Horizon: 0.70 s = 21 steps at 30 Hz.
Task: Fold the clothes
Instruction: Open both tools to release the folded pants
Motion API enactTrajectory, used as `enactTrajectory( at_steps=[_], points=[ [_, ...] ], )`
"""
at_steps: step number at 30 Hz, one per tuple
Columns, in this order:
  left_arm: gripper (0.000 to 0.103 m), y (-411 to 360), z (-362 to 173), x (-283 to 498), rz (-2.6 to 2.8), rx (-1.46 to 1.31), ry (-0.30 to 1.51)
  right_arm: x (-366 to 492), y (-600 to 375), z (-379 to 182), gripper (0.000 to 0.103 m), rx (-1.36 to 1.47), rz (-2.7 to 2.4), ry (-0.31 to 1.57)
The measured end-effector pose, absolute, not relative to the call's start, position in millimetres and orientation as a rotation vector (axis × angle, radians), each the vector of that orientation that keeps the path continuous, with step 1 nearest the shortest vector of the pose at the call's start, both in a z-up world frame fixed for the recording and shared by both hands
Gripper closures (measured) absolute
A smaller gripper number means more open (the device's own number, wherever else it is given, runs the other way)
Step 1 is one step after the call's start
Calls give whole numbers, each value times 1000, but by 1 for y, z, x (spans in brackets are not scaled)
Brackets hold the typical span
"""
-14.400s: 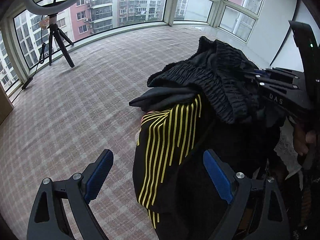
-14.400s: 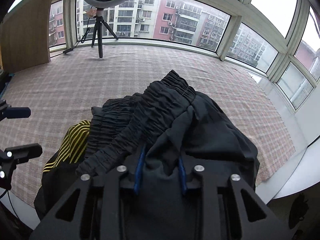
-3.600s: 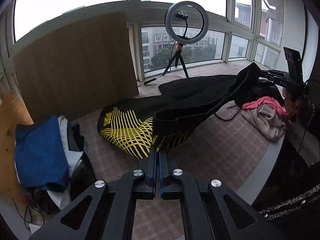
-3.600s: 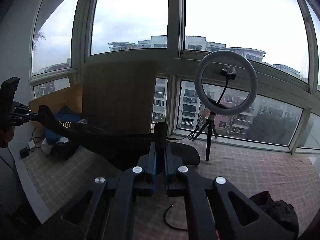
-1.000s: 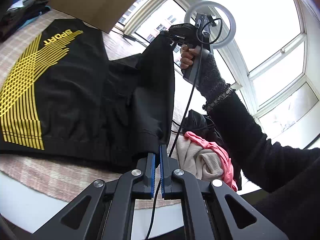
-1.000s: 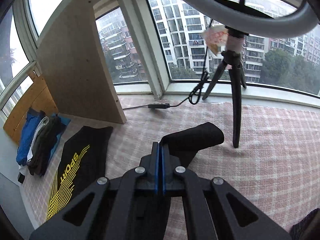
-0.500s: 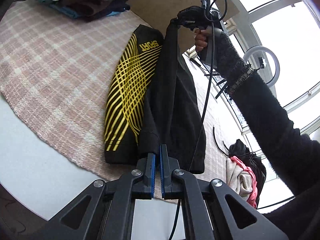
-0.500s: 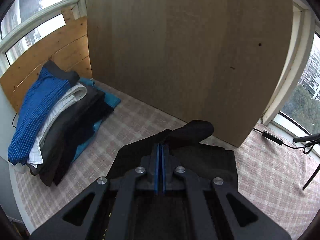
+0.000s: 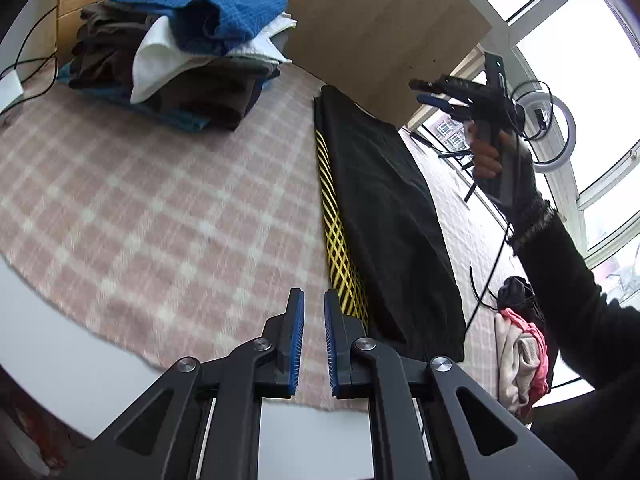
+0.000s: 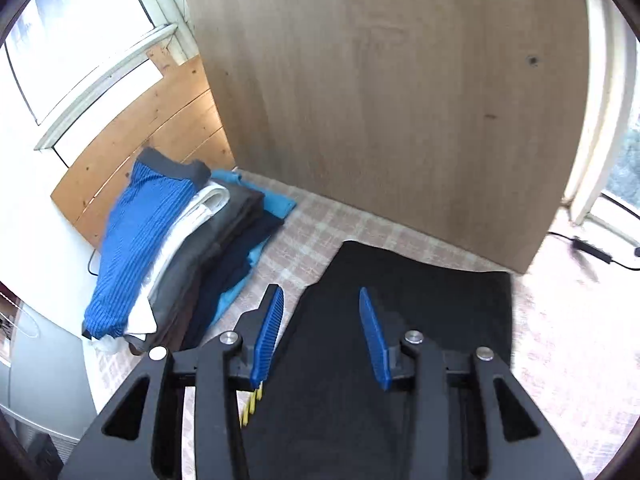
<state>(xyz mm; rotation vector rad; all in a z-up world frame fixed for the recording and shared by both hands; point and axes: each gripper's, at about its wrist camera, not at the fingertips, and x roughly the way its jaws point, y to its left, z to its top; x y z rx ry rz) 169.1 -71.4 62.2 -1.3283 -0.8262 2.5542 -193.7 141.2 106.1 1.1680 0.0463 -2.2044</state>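
Left wrist view: left gripper (image 9: 314, 340) hovers over the near edge of the plaid-covered table (image 9: 120, 208), jaws parted by a narrow gap, nothing between them. Black shorts (image 9: 384, 216) lie folded lengthwise, running from the near edge toward the wooden board (image 9: 380, 12) at the far edge; a strip of yellow lattice print shows along their left side. Right gripper (image 9: 436, 94) is held up in the air above the far end of the shorts, fingers spread, empty. Stack of folded clothes (image 9: 180, 52) sits at the far left corner; unfolded pile (image 9: 520, 352) at the near right edge. Right wrist view: right gripper (image 10: 322, 336) jaws wide apart, nothing held, above the far end of the shorts (image 10: 420, 300), stack (image 10: 172, 248) to its left. Risk, as I judge it: the top layer lies loose and slightly off the lower one, so regrasping only one layer for the crosswise fold would drag it askew; the dangling cable (image 9: 486, 276) could also snag the cloth.
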Motion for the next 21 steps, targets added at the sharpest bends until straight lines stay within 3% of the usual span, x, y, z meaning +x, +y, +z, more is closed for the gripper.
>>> enactTrajectory(
  at_steps=[7,12,16,21],
  points=[
    [95,-27,58,47,2553,-1251,-431,-158,215,98,64,1219,-2320,48],
    [95,1,56,50,2418,-1232,-392,-119,267,104,64,1224,-2353,18],
    [95,0,76,67,2334,-1145,-485,-73,316,161,64,1129,-2425,9],
    [95,44,89,88,2243,-1071,-398,14,377,217,64,1015,-2603,88]
  ],
)
